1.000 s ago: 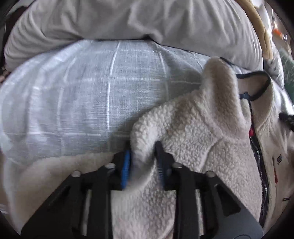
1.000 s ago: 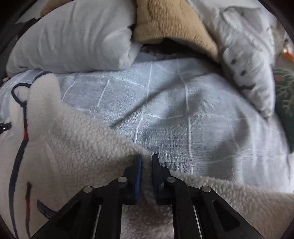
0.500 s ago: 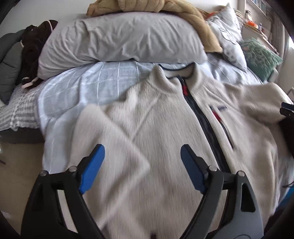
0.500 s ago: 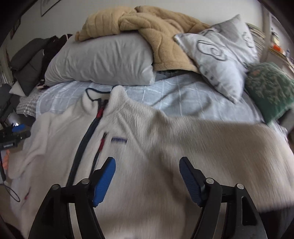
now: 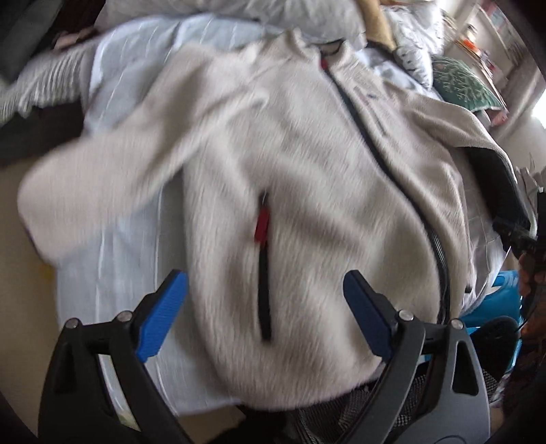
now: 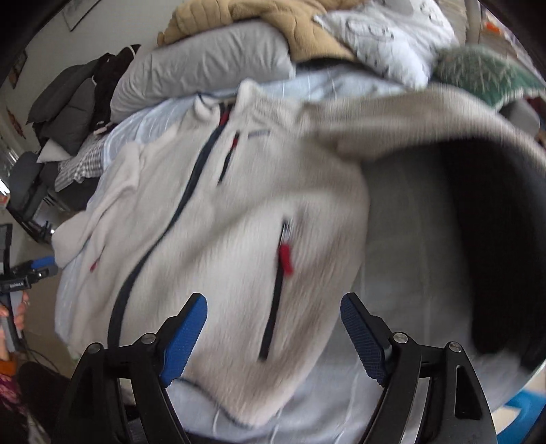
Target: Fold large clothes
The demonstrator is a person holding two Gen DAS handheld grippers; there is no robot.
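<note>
A bed with a pale blue checked sheet is filling both views, with a grey pillow, a tan blanket, a patterned white cushion and a green cushion piled at its head. Dark clothes are heaped against the wall on the left side, and bare floor is showing past the sheet's left edge.

The fleece is lying front up across the bed, collar toward the pillows, zip closed, both sleeves spreading outward; one sleeve is reaching over the sheet's left edge, and the hem is hanging at the near edge.

The left gripper and right gripper are hovering above the hem, jaws having just been opening and now standing wide apart, gripping nothing. Both views are motion-blurred.
</note>
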